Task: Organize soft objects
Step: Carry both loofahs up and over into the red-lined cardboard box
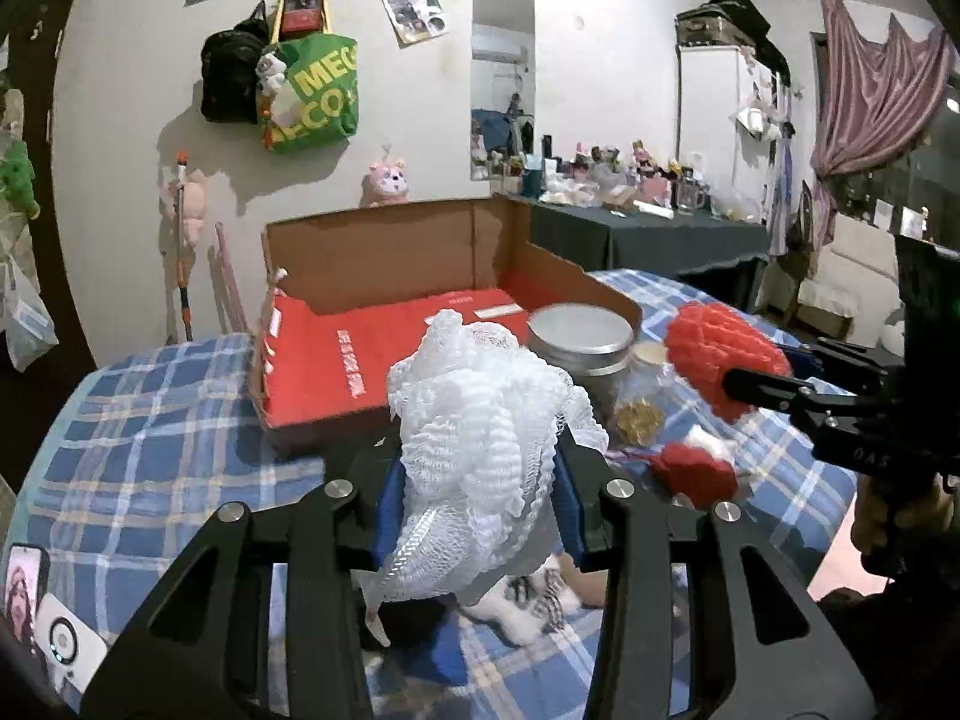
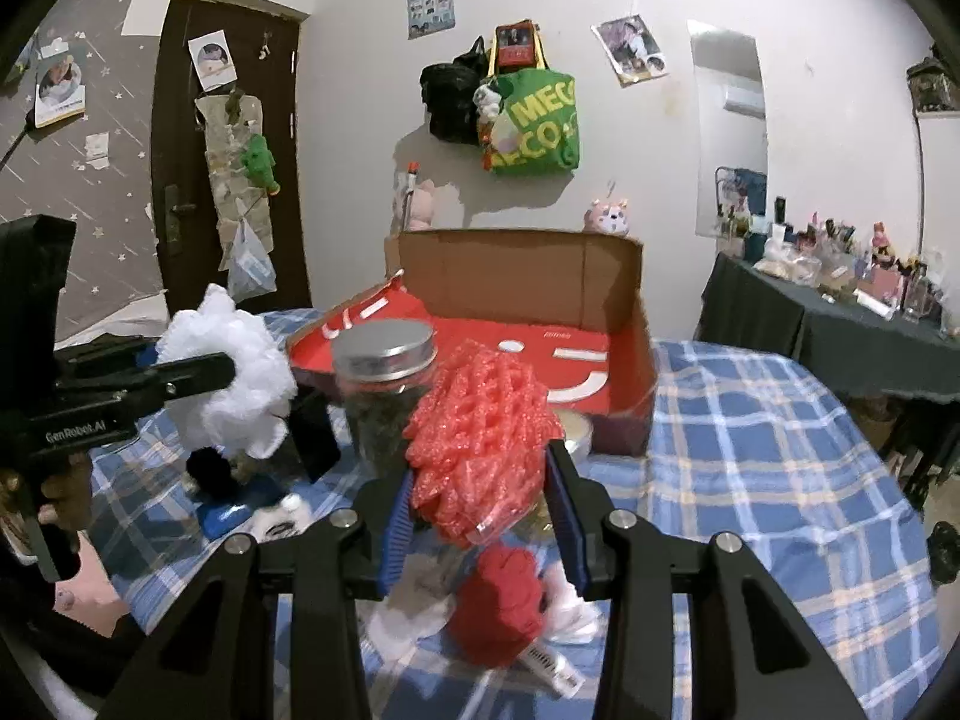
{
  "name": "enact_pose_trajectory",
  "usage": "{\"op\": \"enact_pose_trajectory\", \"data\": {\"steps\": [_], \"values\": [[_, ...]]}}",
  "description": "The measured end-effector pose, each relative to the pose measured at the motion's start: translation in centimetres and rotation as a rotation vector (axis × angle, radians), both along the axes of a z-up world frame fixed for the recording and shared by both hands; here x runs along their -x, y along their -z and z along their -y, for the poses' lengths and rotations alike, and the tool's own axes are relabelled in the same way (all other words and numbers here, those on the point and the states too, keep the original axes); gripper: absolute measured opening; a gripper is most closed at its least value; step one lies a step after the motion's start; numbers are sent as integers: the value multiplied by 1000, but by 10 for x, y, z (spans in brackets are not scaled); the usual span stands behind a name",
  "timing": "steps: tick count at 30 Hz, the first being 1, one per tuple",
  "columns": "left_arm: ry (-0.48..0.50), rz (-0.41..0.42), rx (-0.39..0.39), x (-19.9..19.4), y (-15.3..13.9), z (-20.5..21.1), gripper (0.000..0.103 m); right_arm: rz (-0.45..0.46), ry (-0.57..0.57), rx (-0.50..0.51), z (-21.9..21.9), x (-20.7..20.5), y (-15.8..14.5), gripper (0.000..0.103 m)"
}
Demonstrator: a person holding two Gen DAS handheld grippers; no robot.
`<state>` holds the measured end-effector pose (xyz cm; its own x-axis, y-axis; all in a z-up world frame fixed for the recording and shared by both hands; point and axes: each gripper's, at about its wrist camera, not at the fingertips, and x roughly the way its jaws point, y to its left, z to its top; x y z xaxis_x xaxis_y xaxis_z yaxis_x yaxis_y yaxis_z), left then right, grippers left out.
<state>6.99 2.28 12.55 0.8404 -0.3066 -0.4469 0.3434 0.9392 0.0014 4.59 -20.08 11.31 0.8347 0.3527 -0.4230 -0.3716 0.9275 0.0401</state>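
- Nearest the left wrist camera, the left gripper (image 1: 480, 480) clamps its blue pads on a white mesh bath puff (image 1: 480, 420), held above the blue plaid bedspread (image 1: 150, 438).
- From the right wrist view, the right gripper (image 2: 480, 498) squeezes a red mesh puff (image 2: 480, 420) between its 2 blue pads, also clear of the bedspread.
- Below the right gripper, at 6 o'clock, a red knitted soft toy (image 2: 501, 606) with white trim lies on the cloth.
- At 12 o'clock from both grippers sits an open cardboard box (image 2: 522, 276) with a red printed floor; its back and right walls stand upright, while the near-left side lies low.
- Between the grippers and the box stands a glass jar with a metal lid (image 2: 384, 396), touching or just beside the box's near edge; from the right wrist view it partly screens the box at 11 o'clock.
- A small lidded jar (image 1: 645, 390) stands just beside the big jar, near the box's near-right corner.
- At 8 o'clock in the right wrist view, dark and blue items (image 2: 222, 492) clutter the bedspread under the left gripper.
- Bare plaid cloth runs at 3 o'clock, right of the box, up to the bed's edge; a dark-draped table (image 2: 840, 336) crowded with small items stands beyond it.
- At 7 o'clock in the left wrist view, a phone (image 1: 24, 594) lies near the bed's corner.
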Motion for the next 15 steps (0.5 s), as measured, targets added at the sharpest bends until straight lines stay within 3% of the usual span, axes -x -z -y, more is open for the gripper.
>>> {"op": "enact_pose_trajectory", "data": {"steps": [15], "values": [[-3, 36, -9, -36, -25, -12, 39, 44, 22, 44, 5, -41, -27, 44]]}}
